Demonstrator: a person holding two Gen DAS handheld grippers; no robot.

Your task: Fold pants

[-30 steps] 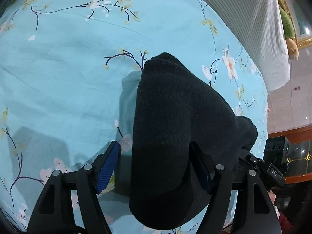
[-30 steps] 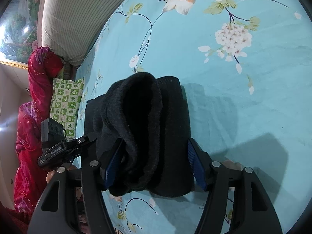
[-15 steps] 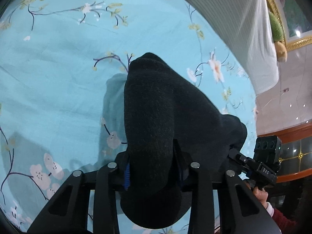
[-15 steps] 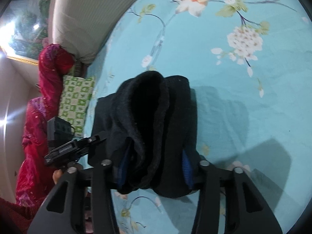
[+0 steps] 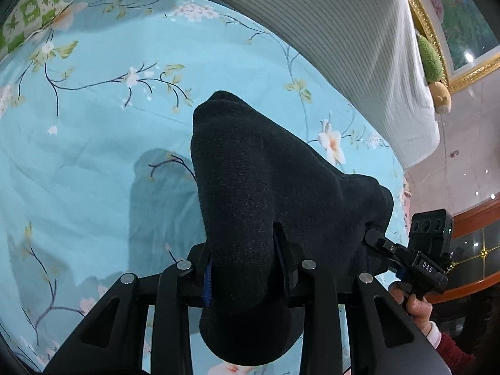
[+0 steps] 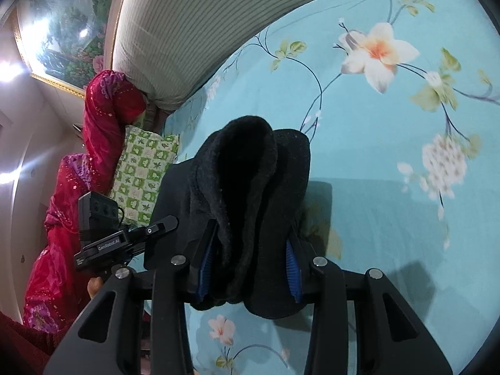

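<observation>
Left gripper (image 5: 242,268): we are clamping one end of the folded black pants (image 5: 265,193).
Right gripper (image 6: 250,259): we are pinching the other end's thick layers.
Pants: we are holding the bundle above the floral sheet (image 5: 93,162) (likely so it keeps its folds).
Writing: we are reading "DAS" and "GenRobot.AI" on the grippers' bodies.

open blue floral bedsheet (image 5: 93,162) ahead, striped bolster (image 5: 328,31) walling the far edge, green checked pillow (image 6: 143,175) beside it
</observation>
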